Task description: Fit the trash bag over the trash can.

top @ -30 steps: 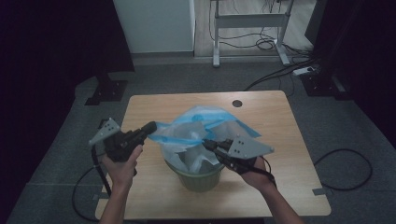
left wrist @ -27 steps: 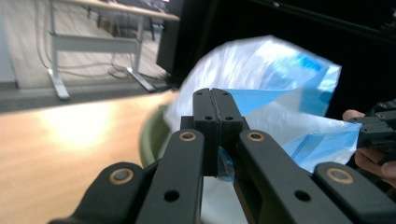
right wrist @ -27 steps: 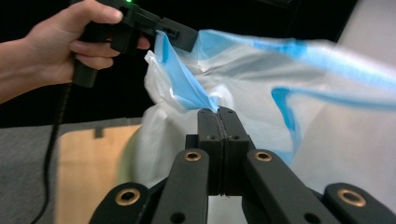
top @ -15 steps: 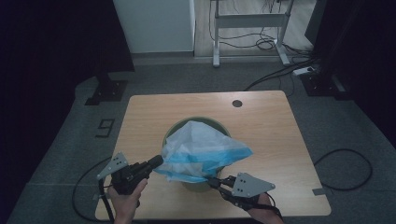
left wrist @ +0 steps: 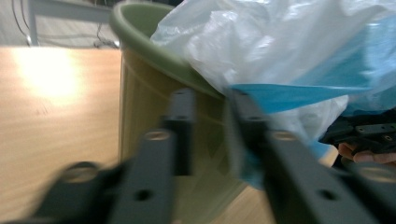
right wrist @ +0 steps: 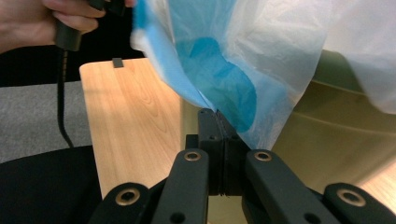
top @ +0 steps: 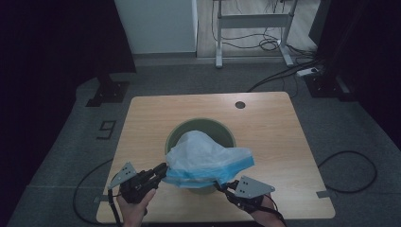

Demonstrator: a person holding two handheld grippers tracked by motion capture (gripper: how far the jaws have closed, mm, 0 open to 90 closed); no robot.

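Floor marking "9" [top: 108,129] sits on the grey carpet at nine o'clock of the wooden table [top: 279,127], beside a black stand foot [top: 106,92]. Nearer the person, the left gripper [top: 163,169] stands at seven o'clock of the green bin [top: 182,131]; its jaws have just been opening and now stand partly apart, with the blue hem of the plastic bag [top: 203,153] lying against one jaw but not pinched, as the left gripper view shows. The bag, white with a blue band, drapes over the bin's mouth and down its near side, the bin standing at the table's middle. At five o'clock of the bin the right gripper [top: 221,185] has its jaws pressed together on the bag's blue edge. Bare tabletop lies open at three and twelve o'clock of the bin, with a round cable hole [top: 240,104] toward one o'clock. Both grippers sit close to the table's near edge. Beyond the far edge stand a white cabinet [top: 156,23] and a metal frame [top: 253,21] with cables [top: 283,71].
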